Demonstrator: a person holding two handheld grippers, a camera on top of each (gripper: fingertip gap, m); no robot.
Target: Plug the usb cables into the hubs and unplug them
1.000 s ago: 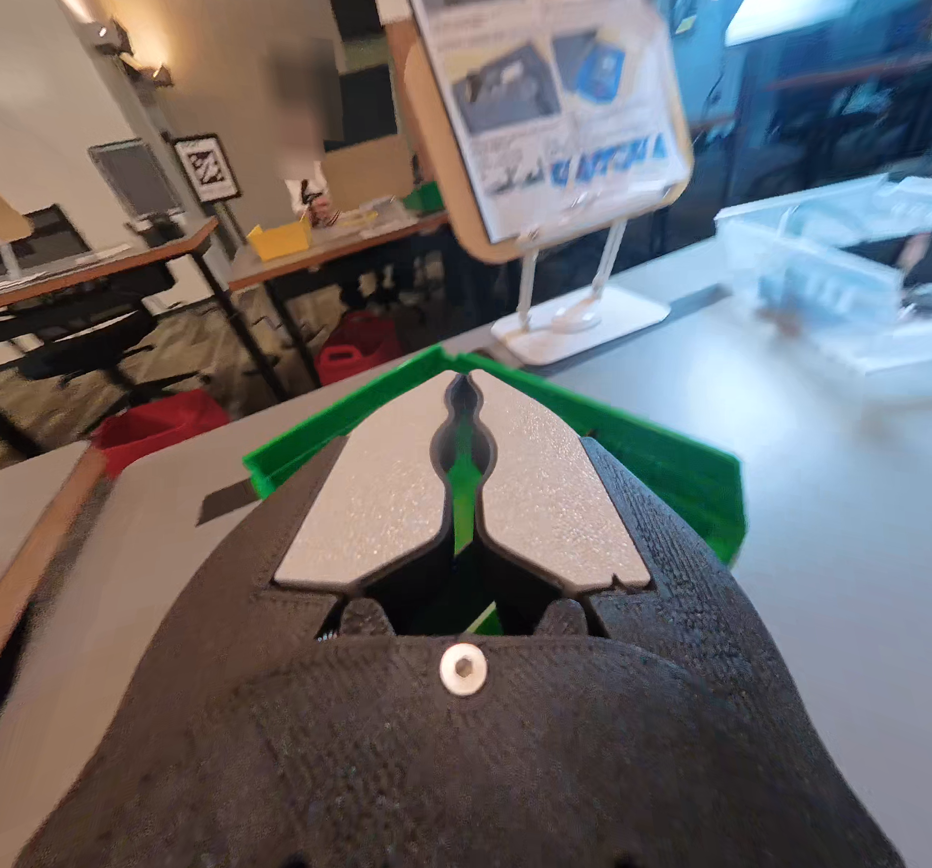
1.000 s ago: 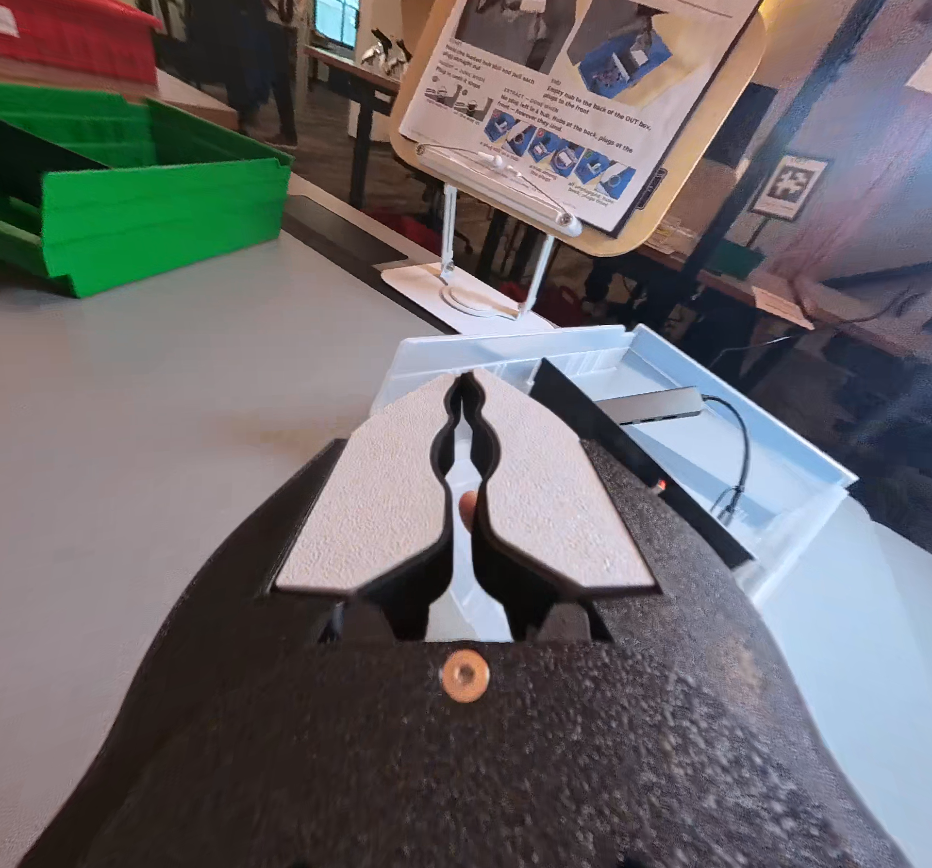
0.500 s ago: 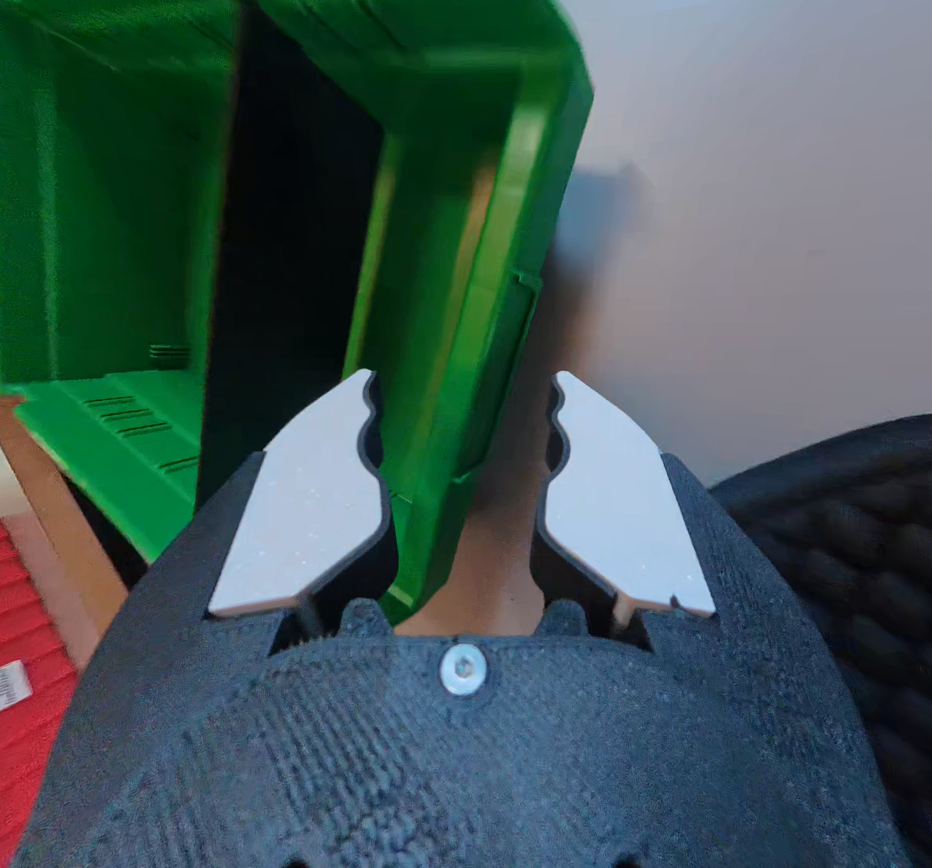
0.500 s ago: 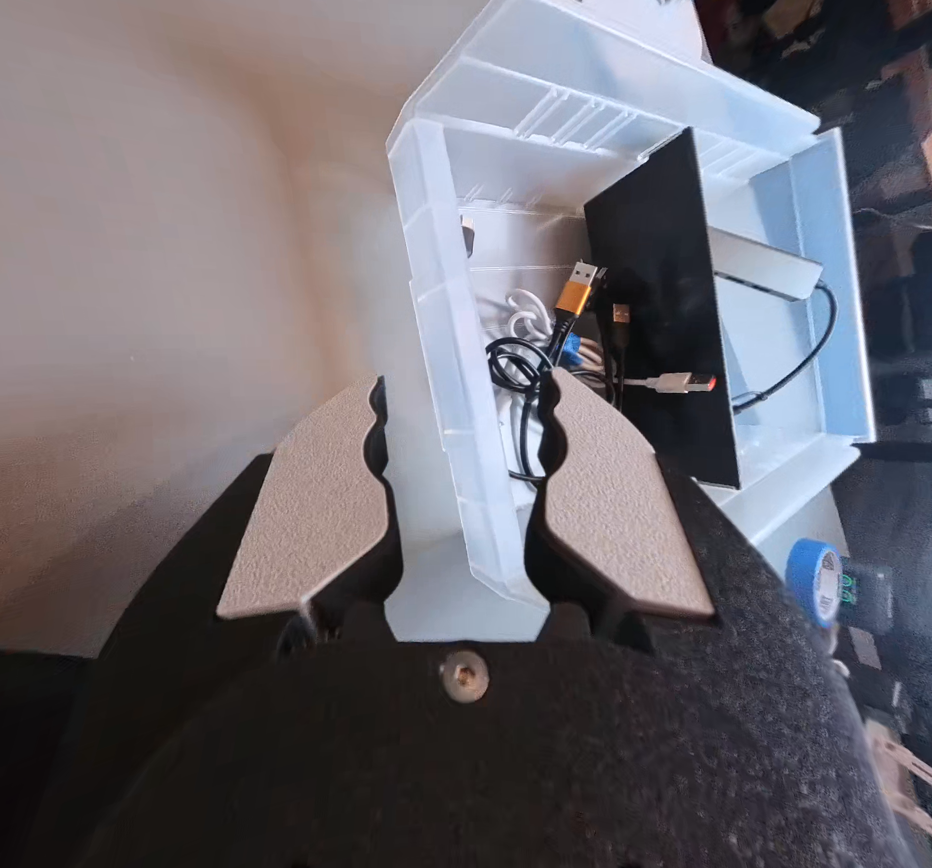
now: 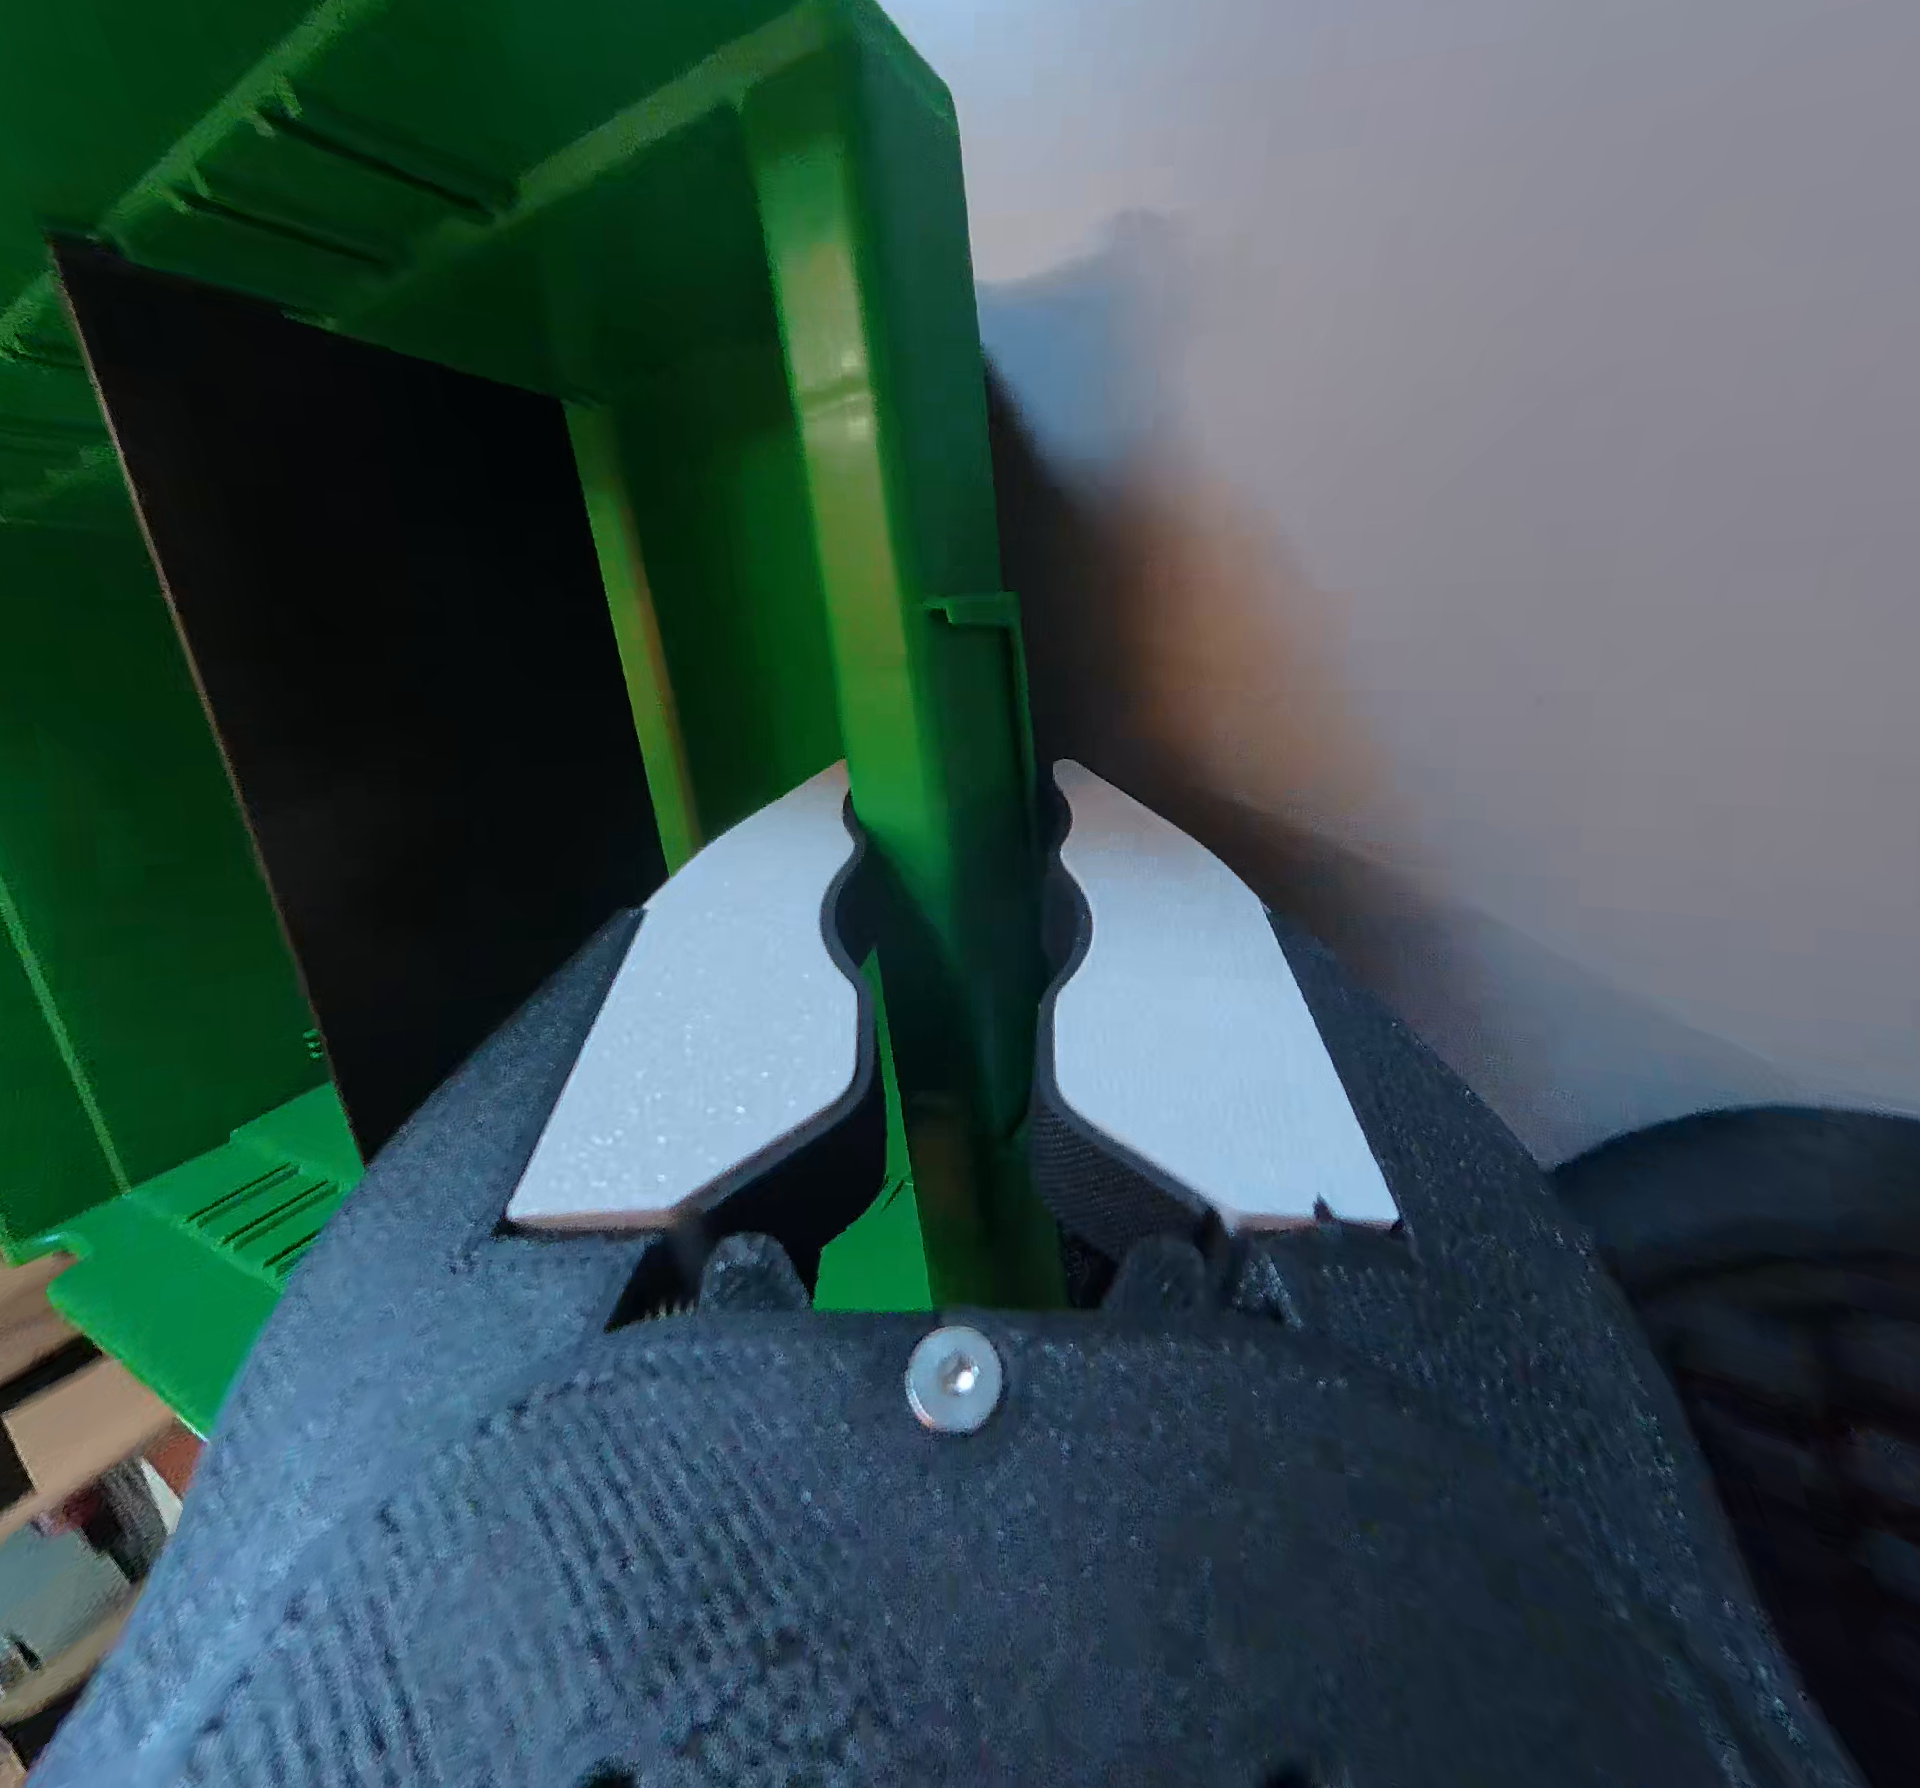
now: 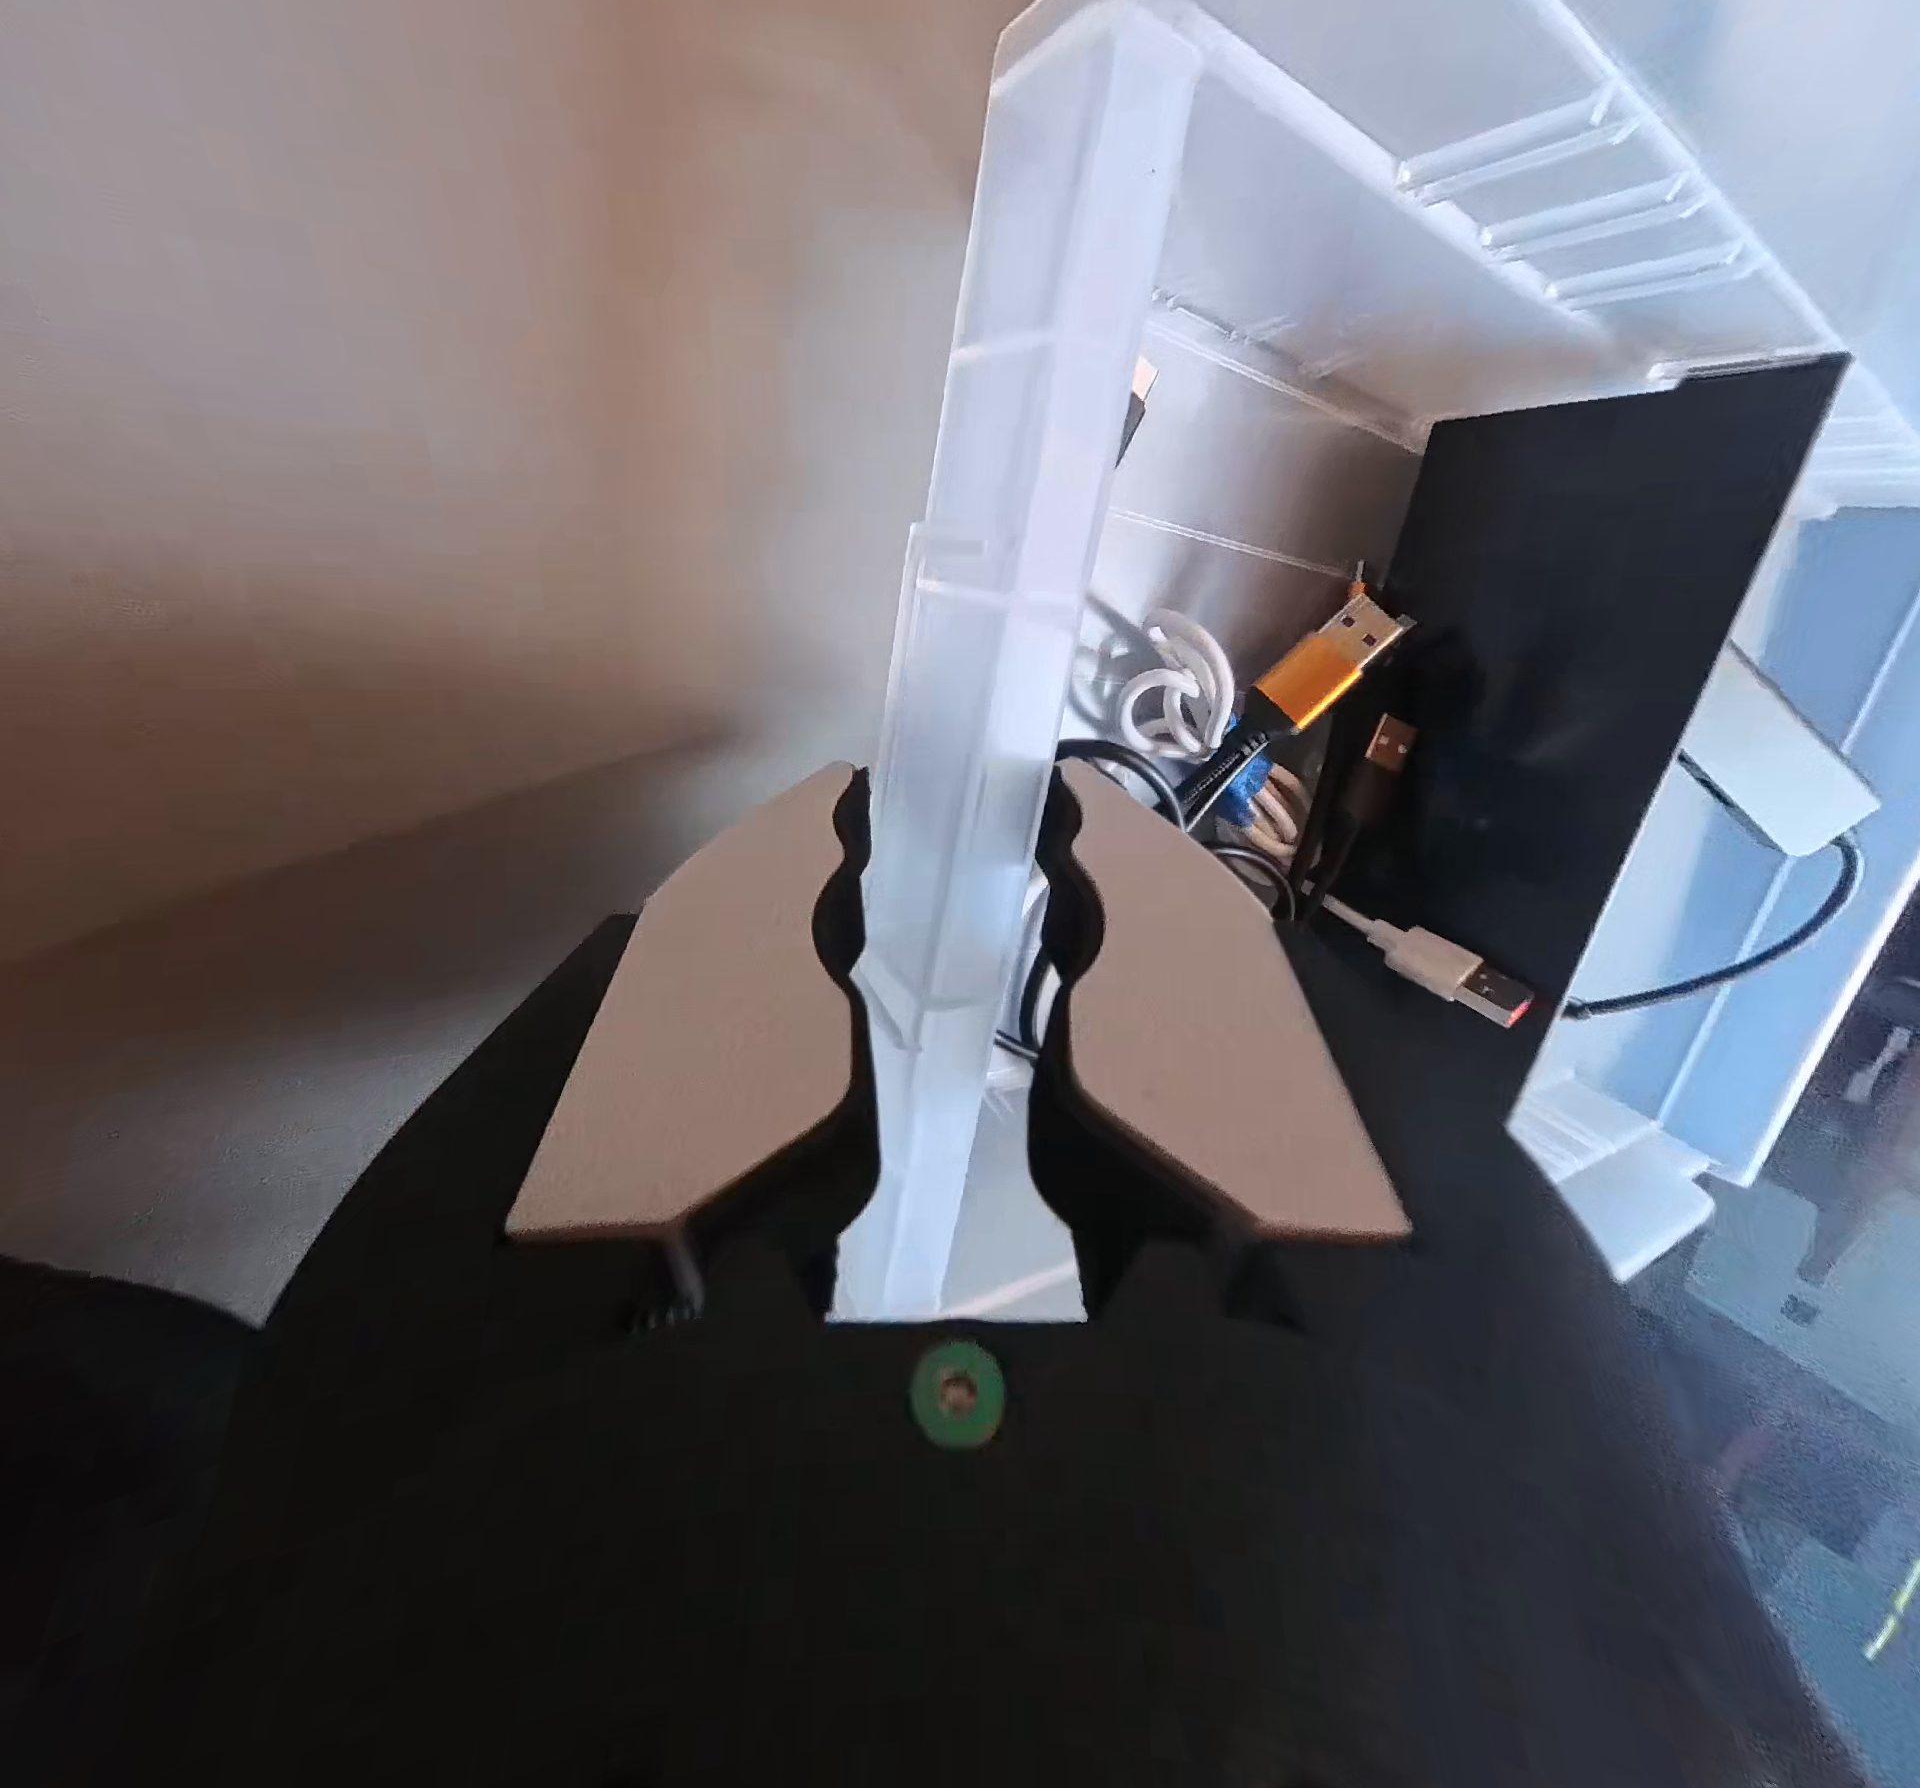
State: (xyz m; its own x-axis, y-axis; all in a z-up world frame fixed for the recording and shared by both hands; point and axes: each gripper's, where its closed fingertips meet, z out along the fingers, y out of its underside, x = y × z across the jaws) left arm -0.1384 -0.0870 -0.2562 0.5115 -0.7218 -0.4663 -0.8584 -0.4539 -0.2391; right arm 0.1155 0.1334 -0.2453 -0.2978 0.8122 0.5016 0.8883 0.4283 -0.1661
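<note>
My left gripper (image 5: 951,793) is shut on the side wall of a green bin (image 5: 894,450), which has a black divider (image 5: 364,699) inside. My right gripper (image 6: 956,793) is shut on the side wall of a clear plastic bin (image 6: 1029,450). In that bin lie several USB cables: one with an orange-sleeved plug (image 6: 1325,673), a white coiled one (image 6: 1174,678), and a white plug (image 6: 1455,975). A black divider (image 6: 1579,647) splits the bin. Behind it a grey hub (image 6: 1766,772) with a black lead lies in the far section.
Both bins rest on a pale grey table (image 5: 1507,388), which also shows in the right wrist view (image 6: 416,388). A dark rounded thing (image 5: 1766,1323) lies at the lower right of the left wrist view. Red bins and floor clutter (image 5: 62,1582) show past the table's left edge. One gripper's finger ends stand about 35 cm off the other's.
Both grippers tilted down from looking across the room, opened over the bin walls half a second ago, and have now closed on them: left on the green bin, right on the clear bin.
</note>
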